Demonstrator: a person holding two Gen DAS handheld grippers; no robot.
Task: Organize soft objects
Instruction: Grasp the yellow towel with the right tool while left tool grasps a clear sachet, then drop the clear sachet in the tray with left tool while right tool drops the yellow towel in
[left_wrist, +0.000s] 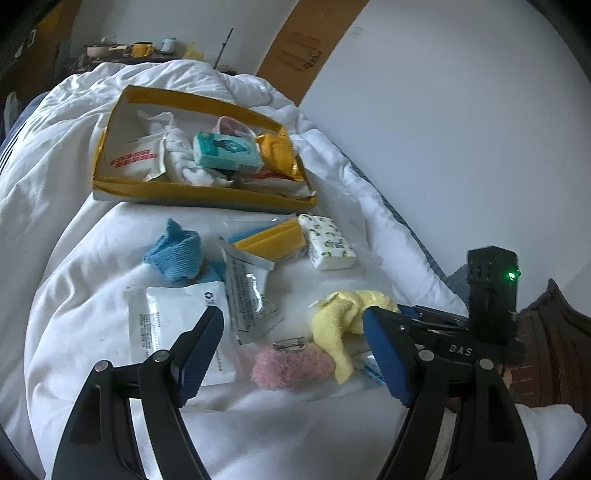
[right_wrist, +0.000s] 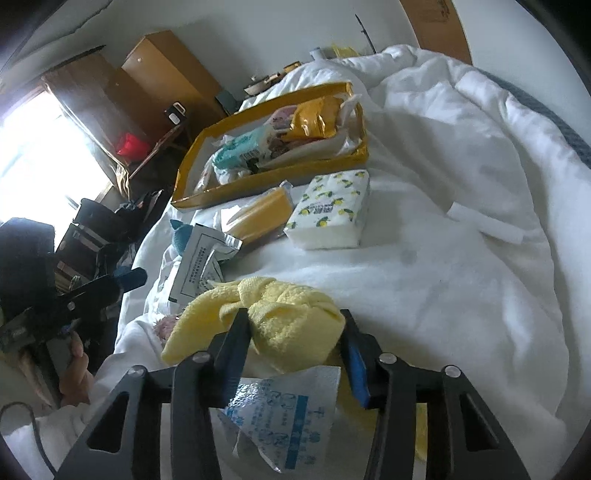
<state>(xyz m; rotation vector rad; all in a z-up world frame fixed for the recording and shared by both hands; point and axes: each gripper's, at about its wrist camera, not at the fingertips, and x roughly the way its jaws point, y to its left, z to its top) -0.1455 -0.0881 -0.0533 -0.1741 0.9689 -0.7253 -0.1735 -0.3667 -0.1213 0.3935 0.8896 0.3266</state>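
Observation:
A yellow cardboard box (left_wrist: 199, 195) lies on the white duvet, holding a teal tissue pack (left_wrist: 225, 149), white cloth and packets; it also shows in the right wrist view (right_wrist: 192, 199). My right gripper (right_wrist: 293, 332) has its fingers on both sides of a yellow towel (right_wrist: 291, 314), which also shows in the left wrist view (left_wrist: 340, 317). My left gripper (left_wrist: 293, 332) is open and empty above a pink fluffy piece (left_wrist: 291, 365) with a metal clip. A blue cloth (left_wrist: 177, 254) lies beyond.
A lemon-print tissue pack (left_wrist: 327, 242) (right_wrist: 332, 210), a yellow-and-blue sponge pack (left_wrist: 273, 238), a foil sachet (left_wrist: 247, 291) and a white pouch (left_wrist: 166, 325) lie on the duvet (right_wrist: 461, 240). A blue-print packet (right_wrist: 284, 413) lies under my right gripper. Wall at right.

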